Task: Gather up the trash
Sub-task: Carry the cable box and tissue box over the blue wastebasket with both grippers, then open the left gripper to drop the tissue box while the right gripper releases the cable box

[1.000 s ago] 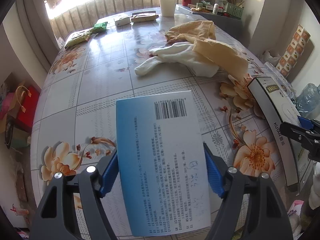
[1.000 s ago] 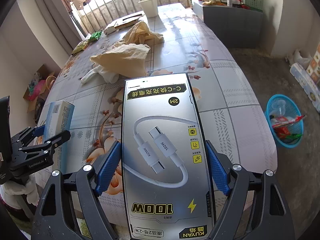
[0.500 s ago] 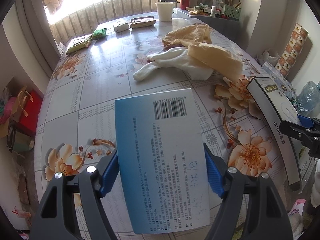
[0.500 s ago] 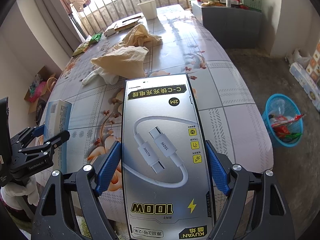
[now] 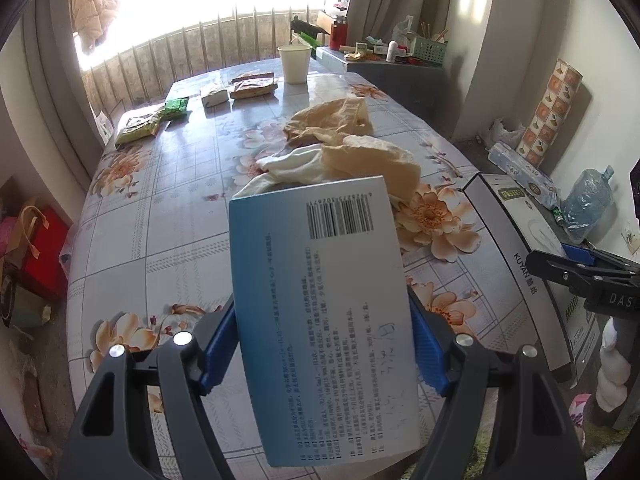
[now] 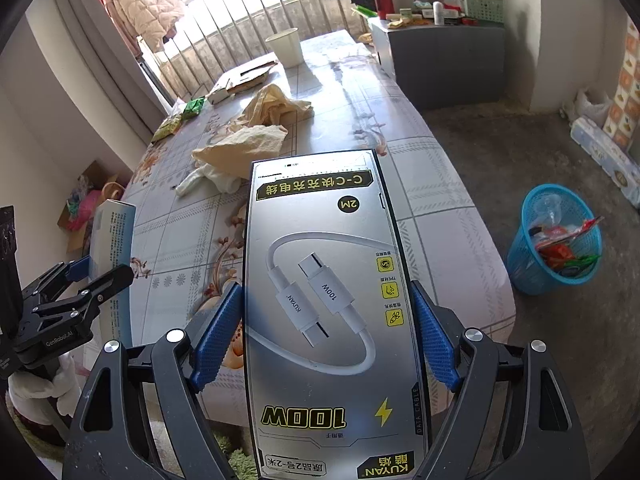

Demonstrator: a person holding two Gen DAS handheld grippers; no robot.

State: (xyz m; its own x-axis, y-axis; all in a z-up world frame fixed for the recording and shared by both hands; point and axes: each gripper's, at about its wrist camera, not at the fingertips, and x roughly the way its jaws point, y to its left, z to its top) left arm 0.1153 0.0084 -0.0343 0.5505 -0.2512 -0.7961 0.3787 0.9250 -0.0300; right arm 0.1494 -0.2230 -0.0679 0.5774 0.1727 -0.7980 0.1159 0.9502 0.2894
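The left gripper (image 5: pixel 322 350) is pinching a blue and white box (image 5: pixel 324 280) between its blue pads, barcode side up, above the near end of the table (image 5: pixel 160 220). The right gripper (image 6: pixel 324 334) is clamping a silver cable box (image 6: pixel 324 280) the same way, over the table's near right corner. Only the right wrist view is showing the blue basket (image 6: pixel 554 242) of wrappers standing on the bare floor, well apart from the table's right edge. Only the left view is showing a red bag (image 5: pixel 40 252) on the floor past the left edge. Crumpled cloths (image 5: pixel 352 148) are lying mid-table; 1 paper cup (image 5: pixel 295 63) and snack packets (image 5: pixel 138 128) are sitting at the far end by the window railing.
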